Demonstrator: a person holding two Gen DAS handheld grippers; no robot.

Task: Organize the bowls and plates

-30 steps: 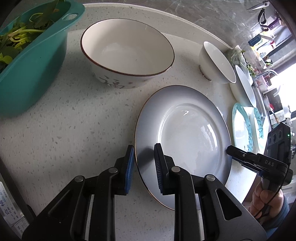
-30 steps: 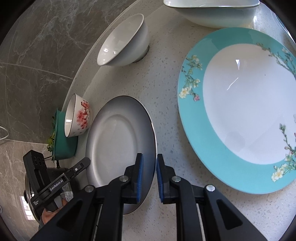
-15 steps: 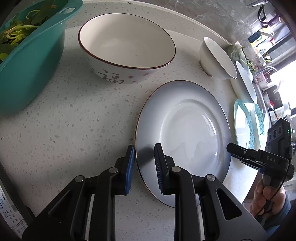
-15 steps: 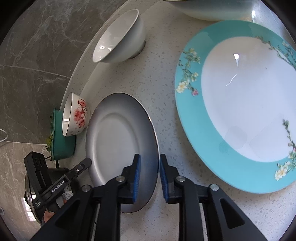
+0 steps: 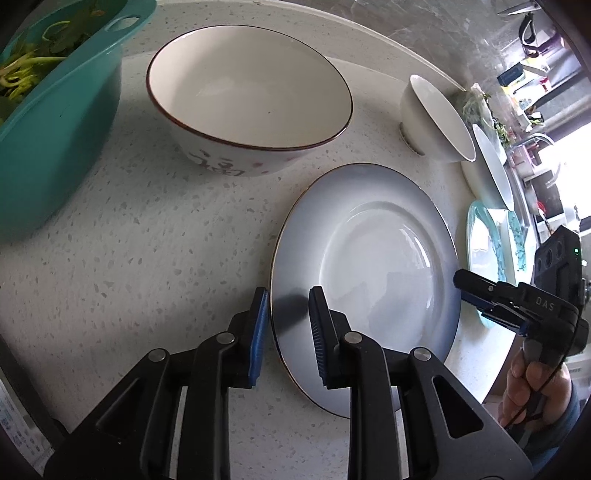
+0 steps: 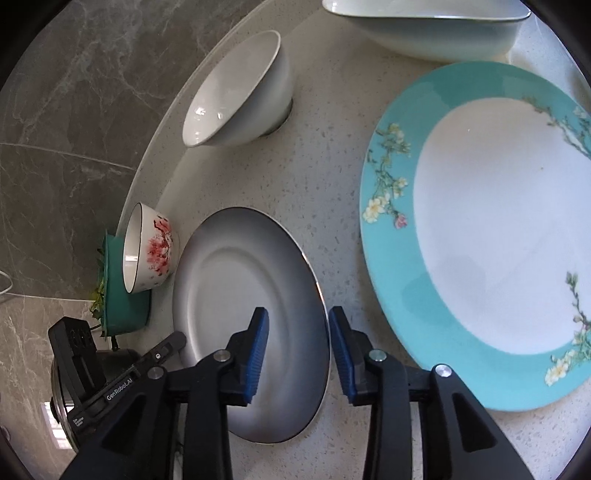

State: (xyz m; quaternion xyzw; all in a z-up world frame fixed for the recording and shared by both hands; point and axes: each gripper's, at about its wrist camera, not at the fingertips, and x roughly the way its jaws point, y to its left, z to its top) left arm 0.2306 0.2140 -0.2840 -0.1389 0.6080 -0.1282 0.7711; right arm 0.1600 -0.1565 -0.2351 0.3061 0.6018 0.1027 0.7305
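Note:
A grey-blue plate (image 5: 369, 273) lies flat on the speckled counter; it also shows in the right wrist view (image 6: 243, 310). My left gripper (image 5: 288, 328) is open, its jaws straddling the plate's left rim. My right gripper (image 6: 297, 347) is open, its jaws straddling the plate's right rim. A cream bowl with red flowers (image 5: 247, 103) stands behind the plate and also shows in the right wrist view (image 6: 147, 247). A small white bowl (image 6: 236, 92) and a large teal-rimmed flowered plate (image 6: 487, 236) lie to the right.
A teal colander of greens (image 5: 55, 122) stands at the far left. A wide white dish (image 6: 424, 29) sits behind the teal plate. The grey marble wall (image 6: 74, 92) rises behind the counter. The counter's front edge runs just below the grippers.
My right gripper has opened wider around the grey plate's rim. My left gripper's jaws have spread a little. The plate has stayed on the counter.

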